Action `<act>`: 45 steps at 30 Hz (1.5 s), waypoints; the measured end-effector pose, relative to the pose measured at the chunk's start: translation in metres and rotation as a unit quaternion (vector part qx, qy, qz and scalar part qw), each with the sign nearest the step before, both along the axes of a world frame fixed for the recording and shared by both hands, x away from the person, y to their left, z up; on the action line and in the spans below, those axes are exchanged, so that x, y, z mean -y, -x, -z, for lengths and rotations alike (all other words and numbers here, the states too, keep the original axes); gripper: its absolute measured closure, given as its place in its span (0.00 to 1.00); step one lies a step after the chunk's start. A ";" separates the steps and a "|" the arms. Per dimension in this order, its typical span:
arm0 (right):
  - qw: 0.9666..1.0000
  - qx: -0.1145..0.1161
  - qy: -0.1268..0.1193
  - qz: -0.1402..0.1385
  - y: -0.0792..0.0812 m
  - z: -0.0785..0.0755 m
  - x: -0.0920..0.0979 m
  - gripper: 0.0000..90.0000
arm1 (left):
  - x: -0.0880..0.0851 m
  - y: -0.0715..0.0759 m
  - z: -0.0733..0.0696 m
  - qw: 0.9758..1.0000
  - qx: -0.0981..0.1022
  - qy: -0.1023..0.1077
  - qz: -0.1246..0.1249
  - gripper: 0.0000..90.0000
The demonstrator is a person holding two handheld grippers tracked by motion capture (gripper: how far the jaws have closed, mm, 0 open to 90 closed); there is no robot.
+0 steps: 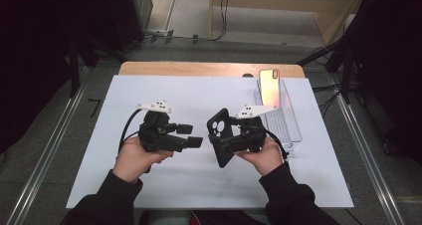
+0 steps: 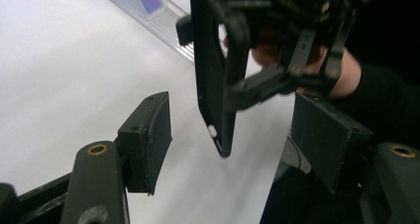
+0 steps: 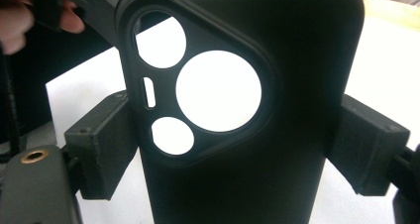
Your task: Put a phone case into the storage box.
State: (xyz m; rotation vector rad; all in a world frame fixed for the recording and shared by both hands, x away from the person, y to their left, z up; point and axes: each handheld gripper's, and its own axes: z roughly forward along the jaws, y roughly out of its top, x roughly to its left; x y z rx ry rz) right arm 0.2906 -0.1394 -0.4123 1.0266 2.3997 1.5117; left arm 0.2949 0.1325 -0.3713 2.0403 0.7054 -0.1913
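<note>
Counter [image 1: 149,195] is a white sheet over a wood top; a strip of bare wood shows at the far edge. Grey floor around it, metal rails down both sides, cables on the floor beyond the far edge, dark gear at left and right.

Clear tray [image 1: 286,123] sits along the right edge toward the far right corner, with a phone [image 1: 269,88] standing in its far end, shiny face to the camera.

Right tongs [image 1: 225,141] are clamped on a black case [image 1: 220,135], pads on its two long edges, held on edge above the counter's middle, slightly right of centre. Left tongs [image 1: 195,135] sit just beside it on the left, apart from it, nothing between the pads, gap medium-wide.

High view gives the layout: both hands come in from the near edge, tongs tips facing each other.

Left gripper view adds the case [image 2: 214,85] edge-on: thin shell, lower corner hanging free above the counter, the right tongs [image 2: 233,92] gripping it from behind, tray [image 2: 163,16] in the background. Own pads [image 2: 153,135] stand clear of the case.

Right gripper view adds the case [image 3: 237,105] back face: a rounded triangular camera cutout with three round holes and one slot, white counter visible through them.
</note>
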 end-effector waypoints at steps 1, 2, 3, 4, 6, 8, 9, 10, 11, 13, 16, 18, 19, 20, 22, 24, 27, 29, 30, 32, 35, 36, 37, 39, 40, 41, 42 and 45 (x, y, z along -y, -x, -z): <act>1.000 0.000 0.000 -0.004 -0.001 -0.001 0.001 0.14 | 0.000 0.000 0.002 1.000 0.005 -0.004 0.005 0.36; 1.000 0.000 -0.003 -0.007 -0.001 -0.002 0.002 0.14 | 0.000 0.002 0.006 1.000 0.015 -0.012 0.010 0.36; 1.000 -0.001 -0.007 -0.014 -0.001 -0.002 0.004 0.14 | 0.000 0.003 0.008 1.000 0.022 -0.012 0.014 0.36; 1.000 -0.001 -0.007 -0.017 -0.001 -0.003 0.005 0.14 | -0.001 0.004 0.013 0.999 0.034 -0.016 0.020 0.36; 1.000 -0.005 -0.010 -0.025 -0.002 -0.003 0.007 0.14 | -0.002 0.007 0.020 0.998 0.050 -0.016 0.024 0.34; 1.000 -0.008 -0.010 -0.026 -0.002 -0.004 0.008 0.14 | -0.004 0.010 0.032 0.998 0.053 -0.023 0.023 0.32; 1.000 -0.009 -0.011 -0.027 -0.002 -0.004 0.009 0.14 | -0.005 0.011 0.036 0.998 0.050 -0.026 0.021 0.32; 1.000 -0.009 -0.012 -0.028 -0.002 -0.005 0.010 0.14 | -0.006 0.011 0.040 0.998 0.049 -0.030 0.021 0.32; 0.999 -0.009 -0.013 -0.029 -0.002 -0.005 0.010 0.14 | -0.007 0.012 0.044 0.998 0.047 -0.031 0.022 0.32; 0.999 -0.012 -0.017 -0.031 -0.003 -0.007 0.012 0.14 | -0.010 0.014 0.050 0.999 0.043 -0.027 0.019 0.32; 0.999 -0.013 -0.017 -0.029 -0.003 -0.010 0.016 0.14 | -0.014 0.016 0.057 0.999 0.042 -0.031 0.014 0.32; 0.999 -0.012 -0.017 -0.028 -0.003 -0.012 0.018 0.14 | -0.016 0.018 0.060 0.998 0.044 -0.031 0.012 0.32; 0.999 -0.012 -0.017 -0.028 -0.003 -0.012 0.019 0.14 | -0.017 0.018 0.061 0.998 0.048 -0.033 0.014 0.32; 0.999 -0.013 -0.016 -0.026 -0.003 -0.013 0.020 0.14 | -0.019 0.019 0.062 0.998 0.053 -0.038 0.014 0.32; 0.999 -0.015 -0.015 -0.023 -0.004 -0.014 0.021 0.14 | -0.021 0.020 0.065 0.998 0.052 -0.042 0.009 0.32; 1.000 -0.016 -0.013 -0.020 -0.004 -0.015 0.022 0.14 | -0.026 0.021 0.068 0.997 0.052 -0.049 0.001 0.32; 1.000 -0.014 -0.014 -0.018 -0.005 -0.017 0.025 0.14 | -0.034 0.022 0.072 0.997 0.053 -0.050 -0.009 0.32; 1.000 -0.012 -0.016 -0.015 -0.005 -0.019 0.027 0.14 | -0.039 0.023 0.074 0.998 0.047 -0.043 -0.016 0.32; 1.000 -0.012 -0.017 -0.013 -0.006 -0.019 0.028 0.14 | -0.042 0.023 0.075 0.998 0.045 -0.043 -0.018 0.32; 1.000 -0.014 -0.013 -0.006 -0.007 -0.020 0.030 0.14 | -0.047 0.024 0.077 0.998 0.041 -0.039 -0.023 0.32; 1.000 -0.011 -0.013 -0.001 -0.008 -0.022 0.032 0.14 | -0.053 0.026 0.080 0.998 0.039 -0.044 -0.035 0.32; 1.000 -0.011 -0.012 0.001 -0.008 -0.023 0.033 0.14 | -0.055 0.027 0.080 0.997 0.043 -0.049 -0.040 0.32; 1.000 -0.011 -0.011 0.006 -0.009 -0.024 0.035 0.14 | -0.056 0.027 0.080 0.997 0.045 -0.048 -0.043 0.32; 1.000 -0.012 -0.016 0.011 -0.011 -0.025 0.038 0.14 | -0.060 0.027 0.080 0.997 0.044 -0.044 -0.050 0.32; 1.000 -0.012 -0.017 0.014 -0.012 -0.026 0.040 0.14 | -0.062 0.027 0.081 0.997 0.044 -0.046 -0.053 0.32; 1.000 -0.014 -0.017 0.017 -0.012 -0.026 0.042 0.14 | -0.064 0.026 0.081 0.996 0.044 -0.049 -0.057 0.32; 1.000 -0.013 -0.019 0.019 -0.013 -0.027 0.044 0.14 | -0.065 0.026 0.082 0.996 0.042 -0.048 -0.062 0.32; 0.999 -0.014 -0.023 0.031 -0.015 -0.032 0.051 0.14 | -0.067 0.027 0.083 0.996 0.042 -0.051 -0.065 0.32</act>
